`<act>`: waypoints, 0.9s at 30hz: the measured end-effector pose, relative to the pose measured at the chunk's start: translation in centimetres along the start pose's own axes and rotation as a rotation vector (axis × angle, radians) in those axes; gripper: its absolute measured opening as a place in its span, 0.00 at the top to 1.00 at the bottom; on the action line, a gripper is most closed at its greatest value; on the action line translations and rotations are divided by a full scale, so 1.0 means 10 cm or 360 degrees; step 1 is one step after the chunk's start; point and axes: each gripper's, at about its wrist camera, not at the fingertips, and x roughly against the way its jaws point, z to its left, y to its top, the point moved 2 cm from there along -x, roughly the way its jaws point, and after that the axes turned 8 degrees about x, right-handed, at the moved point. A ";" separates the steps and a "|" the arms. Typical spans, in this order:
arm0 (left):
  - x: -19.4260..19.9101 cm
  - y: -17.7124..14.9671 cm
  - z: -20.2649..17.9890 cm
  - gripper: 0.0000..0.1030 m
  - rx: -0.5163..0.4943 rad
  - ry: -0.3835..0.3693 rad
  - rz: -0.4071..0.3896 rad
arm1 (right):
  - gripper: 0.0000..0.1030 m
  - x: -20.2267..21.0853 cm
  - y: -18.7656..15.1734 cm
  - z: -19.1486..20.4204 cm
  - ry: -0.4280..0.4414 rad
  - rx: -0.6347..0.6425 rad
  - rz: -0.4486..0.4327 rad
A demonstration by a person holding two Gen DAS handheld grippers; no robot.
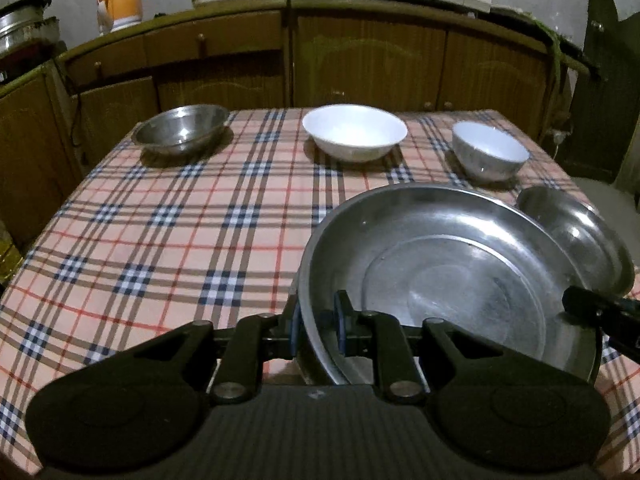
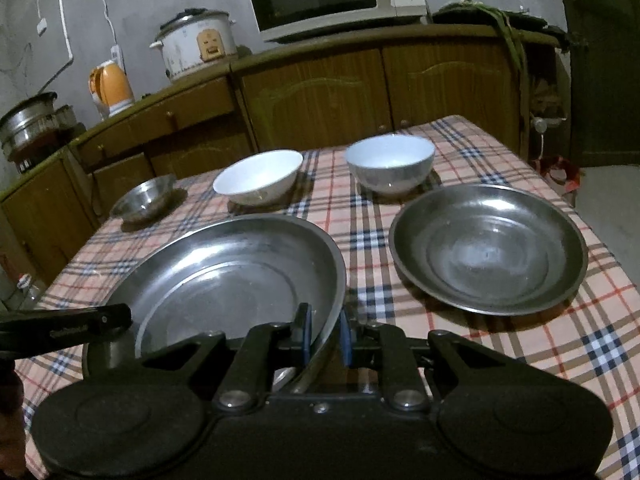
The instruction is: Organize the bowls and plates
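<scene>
Left wrist | both tongs (image 1: 318, 320) (image 2: 326, 330) tilted down, clamping large steel plate (image 1: 460, 264) rim

Count on the checked tablecloth (image 1: 160, 232):

Round stainless-steel plates: two, namely the larger steel plate (image 2: 224, 276) and the smaller steel plate (image 2: 488, 248).

Bowls: three, namely one small stainless-steel bowl (image 1: 182, 128), one wide white ceramic bowl (image 1: 354, 130) and one deeper white ceramic bowl (image 1: 490, 152).

Handheld black two-finger grippers: two.
</scene>
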 end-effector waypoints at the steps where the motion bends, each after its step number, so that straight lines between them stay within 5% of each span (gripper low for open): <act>1: -0.02 -0.02 0.00 0.82 -0.0007 0.0005 0.0007 | 0.80 -0.03 -0.01 0.00 -0.0003 0.0002 0.0009; 27: -0.26 -0.10 0.03 0.80 -0.0050 0.0041 0.0024 | 0.78 -0.34 -0.13 0.06 -0.0026 0.0080 0.0109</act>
